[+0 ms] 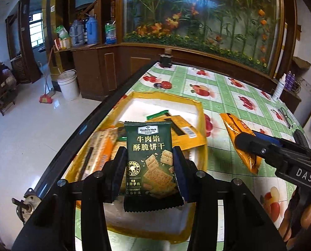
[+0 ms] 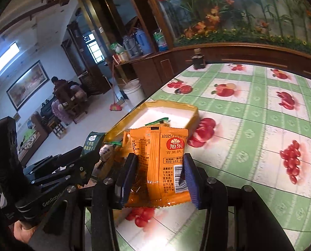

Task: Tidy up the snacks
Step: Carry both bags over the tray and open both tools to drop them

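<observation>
Green cracker packet (image 1: pixel 150 163) and orange packet (image 2: pixel 162 163), each clamped in a gripper.
Left gripper (image 1: pixel 149 167) and right gripper (image 2: pixel 159 179) pinch them above the yellow tray (image 1: pixel 200 113), likely for sorting.

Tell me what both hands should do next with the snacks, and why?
Probably carry each packet a little further out over the tablecloth and set it down. The left fingers pinch a green packet above the yellow box, and the right fingers pinch an orange packet just beside it, so both are already lifted out.

Soft daylight, floor (image 1: pixel 30 129) glare, strong fisheye bending, blurred edges.
</observation>
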Demonstrator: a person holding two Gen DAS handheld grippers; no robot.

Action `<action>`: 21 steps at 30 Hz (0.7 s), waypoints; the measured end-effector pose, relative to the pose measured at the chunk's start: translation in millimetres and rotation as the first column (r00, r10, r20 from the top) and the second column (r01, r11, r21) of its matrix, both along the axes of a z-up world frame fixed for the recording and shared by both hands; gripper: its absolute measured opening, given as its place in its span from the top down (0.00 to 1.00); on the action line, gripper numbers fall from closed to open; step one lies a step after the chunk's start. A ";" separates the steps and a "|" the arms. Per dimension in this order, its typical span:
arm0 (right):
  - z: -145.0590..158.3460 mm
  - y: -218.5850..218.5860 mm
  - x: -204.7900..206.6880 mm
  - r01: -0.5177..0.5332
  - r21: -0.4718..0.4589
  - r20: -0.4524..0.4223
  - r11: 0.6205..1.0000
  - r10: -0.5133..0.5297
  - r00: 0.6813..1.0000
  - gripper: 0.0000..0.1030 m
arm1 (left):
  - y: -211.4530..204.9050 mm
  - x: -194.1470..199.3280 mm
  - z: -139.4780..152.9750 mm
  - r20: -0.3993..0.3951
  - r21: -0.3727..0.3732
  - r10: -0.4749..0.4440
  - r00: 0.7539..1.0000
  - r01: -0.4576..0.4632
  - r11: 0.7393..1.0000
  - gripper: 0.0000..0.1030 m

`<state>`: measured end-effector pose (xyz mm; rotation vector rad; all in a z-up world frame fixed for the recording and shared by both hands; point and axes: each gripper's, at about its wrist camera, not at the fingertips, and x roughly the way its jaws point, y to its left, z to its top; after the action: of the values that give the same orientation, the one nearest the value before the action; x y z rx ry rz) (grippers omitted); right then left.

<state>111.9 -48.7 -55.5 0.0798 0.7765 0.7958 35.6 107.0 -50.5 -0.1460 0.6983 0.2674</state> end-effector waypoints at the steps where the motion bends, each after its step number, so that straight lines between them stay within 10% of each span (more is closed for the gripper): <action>1: -0.2 6.4 1.7 -0.010 0.000 -0.002 1.000 0.010 1.000 0.56 | 3.4 -0.6 -1.1 -0.001 -0.002 0.007 1.000 -0.007 1.000 0.59; 21: -20.3 101.9 58.4 -0.074 -0.065 -0.014 0.995 0.073 0.997 0.55 | 39.0 3.4 -9.3 -0.002 0.038 0.060 0.998 -0.060 0.997 0.59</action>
<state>170.4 53.2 -75.7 -0.0029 0.8197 0.8392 39.0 146.0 -59.8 -0.1310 0.6923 0.3384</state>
